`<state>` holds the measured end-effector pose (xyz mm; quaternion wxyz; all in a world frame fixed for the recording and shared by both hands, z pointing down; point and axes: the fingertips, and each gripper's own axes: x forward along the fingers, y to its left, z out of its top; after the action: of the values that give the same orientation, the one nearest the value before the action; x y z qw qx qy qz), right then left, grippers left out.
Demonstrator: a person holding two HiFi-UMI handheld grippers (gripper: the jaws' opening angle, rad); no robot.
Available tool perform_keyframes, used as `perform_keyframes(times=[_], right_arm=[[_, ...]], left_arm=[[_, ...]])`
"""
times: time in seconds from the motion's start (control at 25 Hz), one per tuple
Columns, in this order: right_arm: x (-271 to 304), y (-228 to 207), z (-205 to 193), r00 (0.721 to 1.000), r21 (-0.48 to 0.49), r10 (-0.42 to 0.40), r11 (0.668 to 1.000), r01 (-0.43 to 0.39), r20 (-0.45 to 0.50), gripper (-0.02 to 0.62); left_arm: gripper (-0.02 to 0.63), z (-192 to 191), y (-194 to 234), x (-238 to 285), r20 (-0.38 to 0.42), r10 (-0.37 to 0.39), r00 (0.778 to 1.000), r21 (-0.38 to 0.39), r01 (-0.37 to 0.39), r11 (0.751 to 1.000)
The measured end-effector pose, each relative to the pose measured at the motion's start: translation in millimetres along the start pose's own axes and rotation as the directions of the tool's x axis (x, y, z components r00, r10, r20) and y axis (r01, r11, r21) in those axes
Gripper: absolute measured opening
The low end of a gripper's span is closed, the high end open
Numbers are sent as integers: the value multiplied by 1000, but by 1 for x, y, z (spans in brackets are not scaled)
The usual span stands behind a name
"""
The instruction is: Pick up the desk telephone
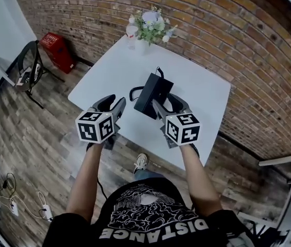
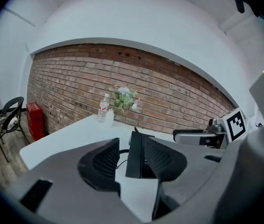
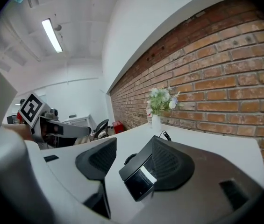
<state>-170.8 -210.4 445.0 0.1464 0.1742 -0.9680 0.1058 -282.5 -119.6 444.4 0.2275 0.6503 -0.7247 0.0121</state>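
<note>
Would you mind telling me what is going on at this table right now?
A person stands at the white table with a gripper in each hand, going for the black desk telephone, which lies on the table, not yet lifted. The right gripper is at the phone's right side, jaws open; the left gripper, also open, is a little apart on its left.

I have both arms stretched out ahead of me side by side, the left forearm (image 1: pixel 86 176) and right forearm (image 1: pixel 201 179) bare and running toward the far side. My left tool (image 1: pixel 113 103) points away from me and a little downward, with its jaws standing apart and its pads pressing on nothing. My right tool (image 1: pixel 168 105) sits near it on the right, about as far out and aimed the same way, its jaws also parted and not clamped.
</note>
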Motion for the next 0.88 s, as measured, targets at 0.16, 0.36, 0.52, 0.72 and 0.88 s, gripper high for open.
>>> perform_keyframes(times=[0.16, 0.36, 0.52, 0.72, 0.88], right_arm=[[21, -23, -3, 999, 31, -39, 999, 40, -25, 221], [43, -50, -7, 996, 68, -76, 995, 79, -47, 229], [55, -65, -10, 993, 89, -99, 991, 104, -60, 234], [63, -81, -21, 988, 120, -122, 984, 132, -90, 243], [62, -90, -34, 983, 156, -142, 975, 159, -115, 249]], left_arm=[[155, 5, 7, 39, -45, -58, 997, -14, 57, 998], [163, 10, 12, 81, -83, -116, 990, -21, 115, 993], [164, 13, 16, 105, -108, -152, 983, -18, 151, 988], [164, 0, 15, 132, -169, -214, 962, -41, 210, 977], [195, -19, 6, 149, -235, -296, 926, -87, 284, 955]])
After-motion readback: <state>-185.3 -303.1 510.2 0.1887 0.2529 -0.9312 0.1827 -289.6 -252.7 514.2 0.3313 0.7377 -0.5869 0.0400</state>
